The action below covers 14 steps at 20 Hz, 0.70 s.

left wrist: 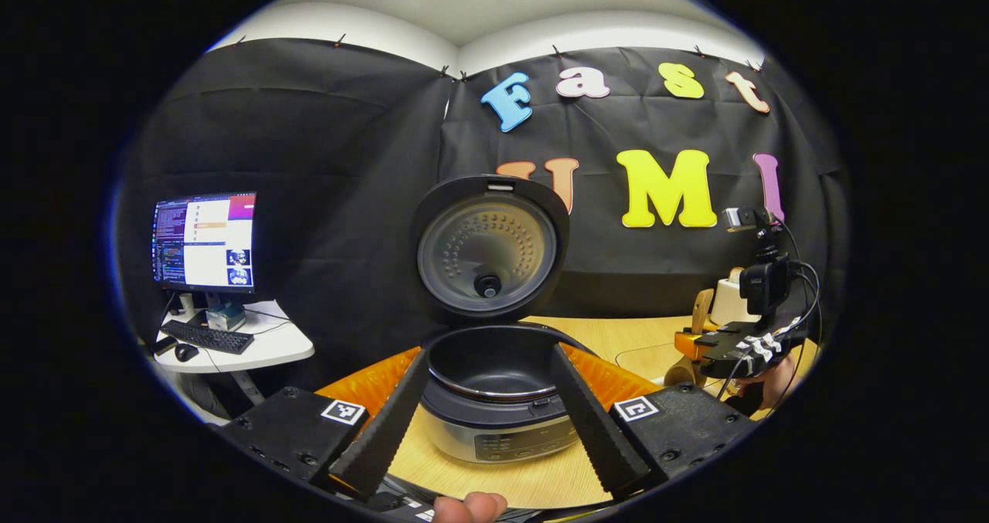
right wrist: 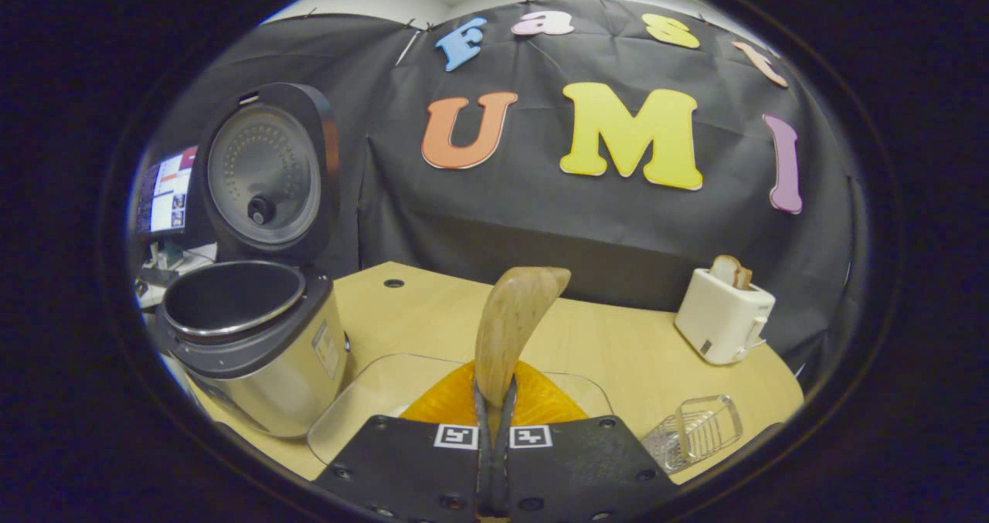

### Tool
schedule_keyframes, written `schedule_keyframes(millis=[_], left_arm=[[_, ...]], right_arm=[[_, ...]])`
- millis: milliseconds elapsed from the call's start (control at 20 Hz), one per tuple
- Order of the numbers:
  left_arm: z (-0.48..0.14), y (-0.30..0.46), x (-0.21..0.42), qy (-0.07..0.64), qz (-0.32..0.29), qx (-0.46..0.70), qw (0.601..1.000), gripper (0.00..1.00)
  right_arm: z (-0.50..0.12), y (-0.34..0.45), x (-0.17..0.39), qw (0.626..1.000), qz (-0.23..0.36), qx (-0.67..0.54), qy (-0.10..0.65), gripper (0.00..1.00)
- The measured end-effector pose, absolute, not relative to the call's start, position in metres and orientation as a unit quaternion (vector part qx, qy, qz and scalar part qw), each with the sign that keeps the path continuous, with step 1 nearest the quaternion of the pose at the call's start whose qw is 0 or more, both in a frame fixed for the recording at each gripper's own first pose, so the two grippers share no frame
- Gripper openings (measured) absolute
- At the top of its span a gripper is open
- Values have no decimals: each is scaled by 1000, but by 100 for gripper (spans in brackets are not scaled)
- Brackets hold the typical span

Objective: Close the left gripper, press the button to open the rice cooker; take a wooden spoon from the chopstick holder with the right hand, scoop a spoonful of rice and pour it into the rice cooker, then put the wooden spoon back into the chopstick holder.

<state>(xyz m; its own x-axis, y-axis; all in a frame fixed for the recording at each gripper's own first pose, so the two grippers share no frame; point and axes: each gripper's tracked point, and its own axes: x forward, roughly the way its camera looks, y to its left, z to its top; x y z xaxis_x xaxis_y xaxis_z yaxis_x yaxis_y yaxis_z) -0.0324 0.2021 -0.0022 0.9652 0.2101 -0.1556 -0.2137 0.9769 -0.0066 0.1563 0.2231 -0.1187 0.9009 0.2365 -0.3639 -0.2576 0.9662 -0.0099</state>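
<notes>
The rice cooker [left wrist: 494,422] stands on the wooden table right in front of my left gripper [left wrist: 491,351], its lid [left wrist: 487,249] raised and the dark inner pot bare. The left gripper's fingers are spread wide apart, open, holding nothing. My right gripper [right wrist: 494,392] is shut on the handle of the wooden spoon [right wrist: 510,322], which points up with its bowl curving right; whether it carries rice cannot be told. The open rice cooker [right wrist: 255,345] sits to that gripper's left. The right gripper [left wrist: 745,349] and a hand appear at the table's right.
A white toaster [right wrist: 722,314] with a slice of bread stands at the back right. A clear ribbed holder [right wrist: 695,430] lies near the front right edge. A clear tray [right wrist: 363,399] lies beside the cooker. A side desk with monitor [left wrist: 205,241] stands left.
</notes>
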Motion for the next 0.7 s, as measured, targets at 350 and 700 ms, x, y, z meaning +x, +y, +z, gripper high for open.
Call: schedule_keyframes(millis=[350, 700], left_arm=[[-9, 205, -33, 89, 111, -21, 990, 100], [-10, 202, -33, 91, 109, -23, 990, 100]], right_arm=[[-129, 240, 163, 948, 142, 148, 243, 0], [-141, 243, 166, 884, 149, 327, 300, 0]])
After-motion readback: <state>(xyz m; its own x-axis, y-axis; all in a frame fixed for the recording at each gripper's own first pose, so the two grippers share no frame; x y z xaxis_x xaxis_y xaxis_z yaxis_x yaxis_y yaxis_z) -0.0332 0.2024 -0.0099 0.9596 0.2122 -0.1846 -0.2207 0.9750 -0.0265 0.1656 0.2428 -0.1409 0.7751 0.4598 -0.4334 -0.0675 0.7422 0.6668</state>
